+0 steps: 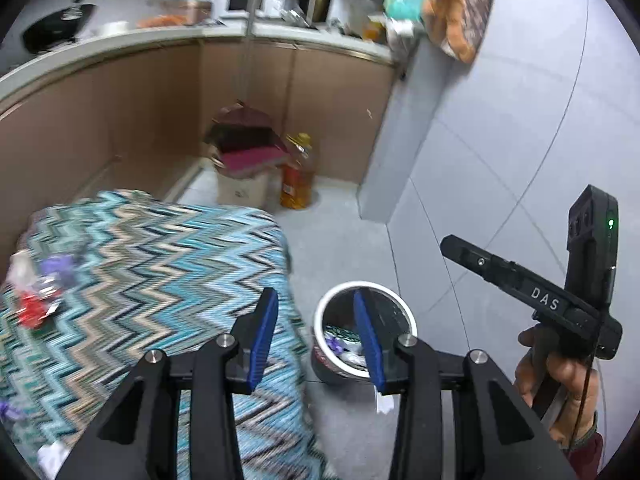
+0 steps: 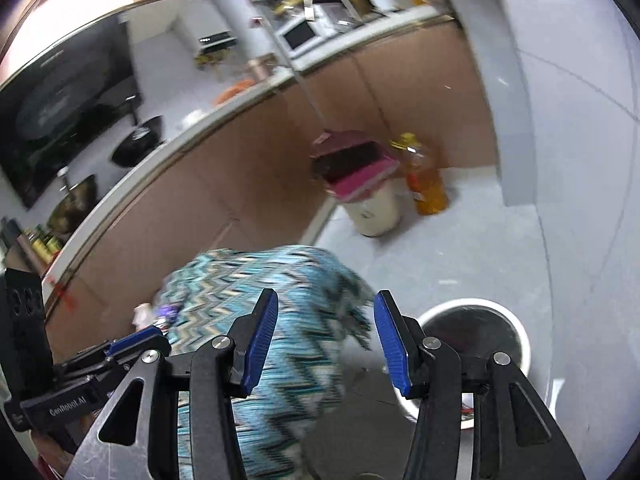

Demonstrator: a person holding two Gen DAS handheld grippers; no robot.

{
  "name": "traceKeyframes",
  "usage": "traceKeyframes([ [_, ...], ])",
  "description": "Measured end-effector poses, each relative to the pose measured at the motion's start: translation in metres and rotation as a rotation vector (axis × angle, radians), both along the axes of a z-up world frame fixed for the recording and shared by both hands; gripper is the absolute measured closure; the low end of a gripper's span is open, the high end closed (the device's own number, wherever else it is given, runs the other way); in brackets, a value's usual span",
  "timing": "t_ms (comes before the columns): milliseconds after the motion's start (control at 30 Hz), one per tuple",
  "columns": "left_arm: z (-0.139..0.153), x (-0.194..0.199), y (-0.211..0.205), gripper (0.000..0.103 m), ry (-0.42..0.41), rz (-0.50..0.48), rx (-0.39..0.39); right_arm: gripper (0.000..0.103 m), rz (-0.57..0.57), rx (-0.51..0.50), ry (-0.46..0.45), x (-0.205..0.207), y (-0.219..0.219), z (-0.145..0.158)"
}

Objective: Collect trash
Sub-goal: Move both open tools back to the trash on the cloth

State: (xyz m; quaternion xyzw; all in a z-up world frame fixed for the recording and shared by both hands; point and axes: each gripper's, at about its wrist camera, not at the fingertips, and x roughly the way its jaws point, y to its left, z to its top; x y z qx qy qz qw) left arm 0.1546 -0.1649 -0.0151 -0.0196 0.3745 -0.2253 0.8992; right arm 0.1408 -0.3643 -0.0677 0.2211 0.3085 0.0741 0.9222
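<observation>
My left gripper (image 1: 316, 300) is open and empty, above the table's right edge and the trash bin. The round white-rimmed trash bin (image 1: 396, 304) stands on the floor right of the table and holds wrappers (image 1: 340, 344). Trash lies on the chevron-cloth table (image 1: 160, 264) at its left edge: a red wrapper (image 1: 34, 310), a purple wrapper (image 1: 60, 268) and a white scrap (image 1: 52, 454). My right gripper (image 2: 326, 300) is open and empty, over the table corner (image 2: 280, 280), left of the bin (image 2: 516, 328). The left gripper (image 2: 136, 338) shows at lower left in the right wrist view.
A kitchen counter (image 1: 120, 40) with brown cabinets runs behind the table. A white bucket with a pink dustpan (image 1: 244, 164) and an orange oil bottle (image 1: 298, 176) stand on the floor by the cabinets. A grey wall corner (image 1: 392, 152) is at right.
</observation>
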Motion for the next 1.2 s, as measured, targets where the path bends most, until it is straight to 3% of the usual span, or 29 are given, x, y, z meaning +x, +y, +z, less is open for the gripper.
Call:
traceKeyframes([
  [300, 0.052, -0.072, 0.123, 0.065, -0.11, 0.17, -0.018, 0.053, 0.189, -0.042, -0.101, -0.025, 0.097, 0.057],
  [600, 0.057, -0.128, 0.247, 0.065, -0.138, 0.371, -0.044, 0.053, 0.345, -0.086, -0.167, -0.047, 0.179, 0.095],
  [900, 0.025, -0.134, 0.34, 0.06, -0.095, 0.541, -0.09, 0.052, 0.452, -0.085, -0.113, -0.027, 0.241, 0.08],
  [1200, -0.028, -0.102, 0.388, 0.06, 0.005, 0.639, -0.12, 0.052, 0.521, -0.09, -0.01, 0.027, 0.296, 0.038],
])
